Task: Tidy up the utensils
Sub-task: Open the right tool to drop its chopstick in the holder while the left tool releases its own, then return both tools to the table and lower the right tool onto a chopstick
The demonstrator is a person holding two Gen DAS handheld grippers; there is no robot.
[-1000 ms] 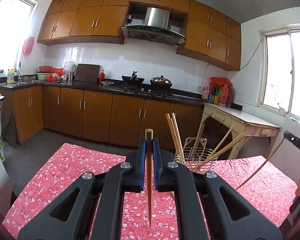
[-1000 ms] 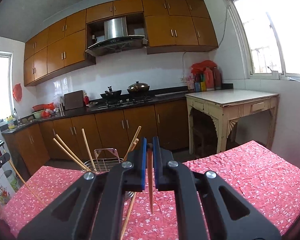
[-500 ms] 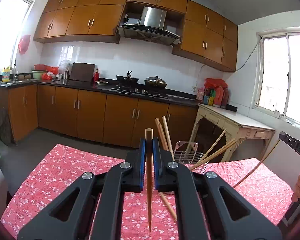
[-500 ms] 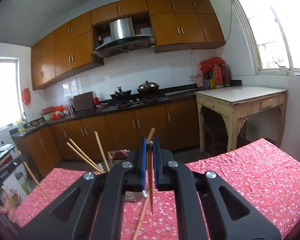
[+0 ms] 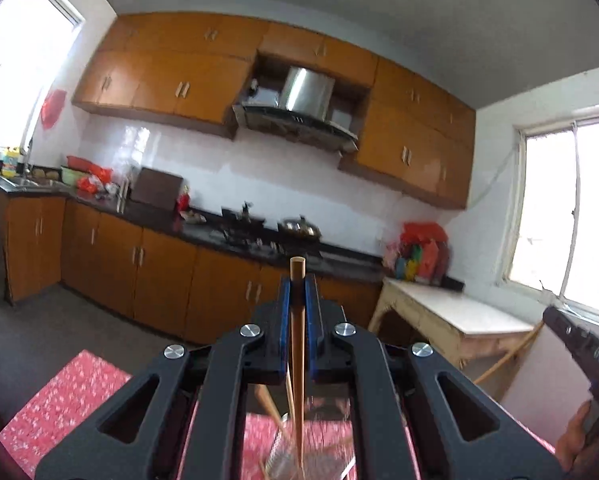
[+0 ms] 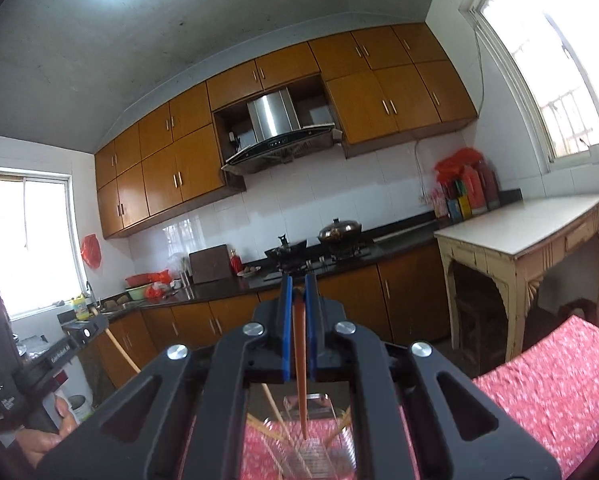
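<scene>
In the left wrist view we look down between the gripper's arms at a wire basket [image 5: 311, 460], blurred, standing on the table [image 5: 67, 404] with its red flowered cloth. A few chopsticks lean in it, their number unclear. Our left gripper [image 5: 298, 292] has its fingers [image 5: 285, 312] clamped on a pale wooden chopstick [image 5: 298, 360], which stands upright between the blue pads, its blunt top just above the fingertips and its lower end hanging over the basket. At the right edge the other gripper's black body and the hand around it show, with a second chopstick slanting off it. Compared with a second ago, the table has sunk low in the picture and more ceiling shows; the basket, then ahead of the fingers, is now beneath them.

In the right wrist view the same wire basket [image 6: 315, 440] sits low in the picture, several sticks leaning out of it. Our right gripper [image 6: 298, 292] is closed on a reddish-brown chopstick [image 6: 300, 372], held upright, its tip pointing down over the basket. The left hand [image 6: 47, 436] and its gripper appear at the left edge. Here too the basket has dropped from beside the fingers to below them.
</scene>
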